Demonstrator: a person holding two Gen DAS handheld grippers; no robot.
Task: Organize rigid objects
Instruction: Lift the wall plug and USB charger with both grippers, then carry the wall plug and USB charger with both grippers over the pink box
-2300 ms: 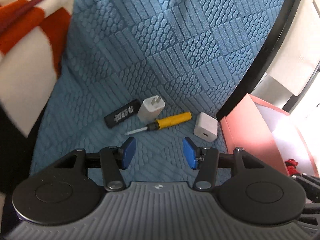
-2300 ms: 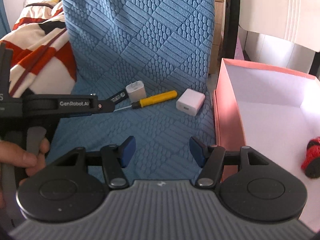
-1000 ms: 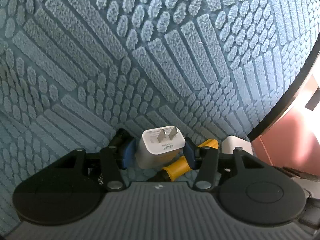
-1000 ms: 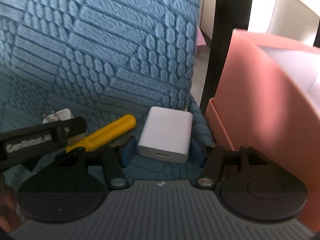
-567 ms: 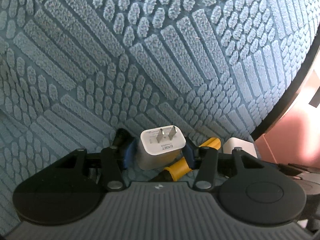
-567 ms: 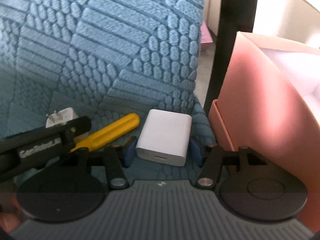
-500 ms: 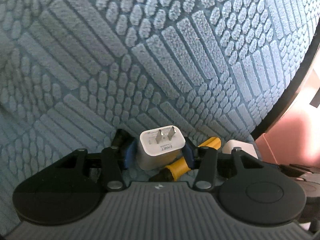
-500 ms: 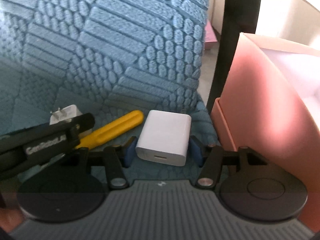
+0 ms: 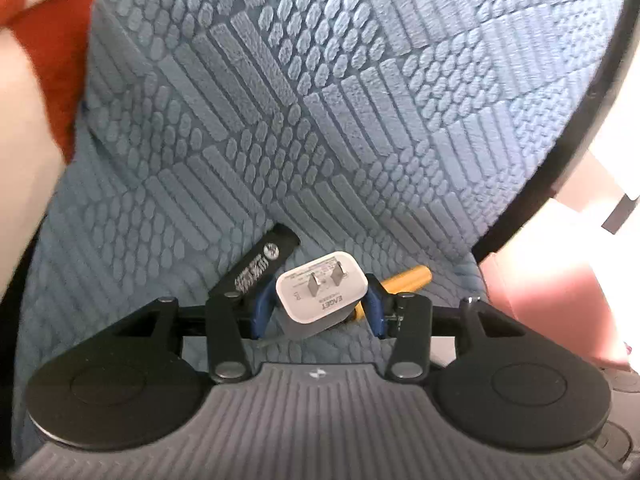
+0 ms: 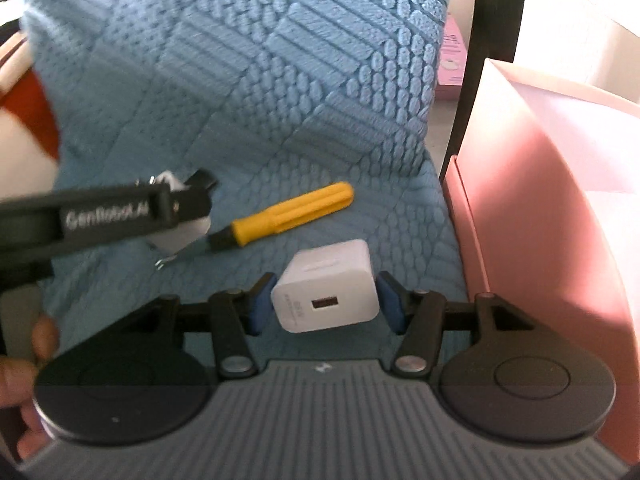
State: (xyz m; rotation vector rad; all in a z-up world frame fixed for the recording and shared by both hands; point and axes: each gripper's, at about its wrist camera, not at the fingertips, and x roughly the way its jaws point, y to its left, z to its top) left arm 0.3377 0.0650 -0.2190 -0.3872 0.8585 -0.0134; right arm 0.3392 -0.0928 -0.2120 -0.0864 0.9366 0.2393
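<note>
The left gripper (image 9: 322, 312) is clamped on a white two-prong wall charger (image 9: 323, 295); both blue fingers (image 9: 262, 312) press its sides, having just been closing on it. The charger is tilted, prongs facing the camera, and appears lifted clear of the blue textured cushion cover (image 9: 320, 120).

The right gripper (image 10: 325, 305) grips a white USB charger cube (image 10: 326, 294) between its blue fingers (image 10: 390, 306), which have likewise just been closing; the USB port faces the camera. The cube appears raised off the cover.

A yellow-handled screwdriver (image 10: 288, 216) lies on the cover, just behind both chargers. A black USB stick with white print (image 9: 256, 266) lies on the cover at the left, beside the left gripper's left finger.

A pink open box (image 10: 540, 220) stands at the right edge of the cover, close to the right gripper. A person's hand (image 10: 24, 376) shows at the lower left of the right wrist view, on the left gripper's handle. Red-and-white fabric (image 9: 44, 60) lies left of the cover.
</note>
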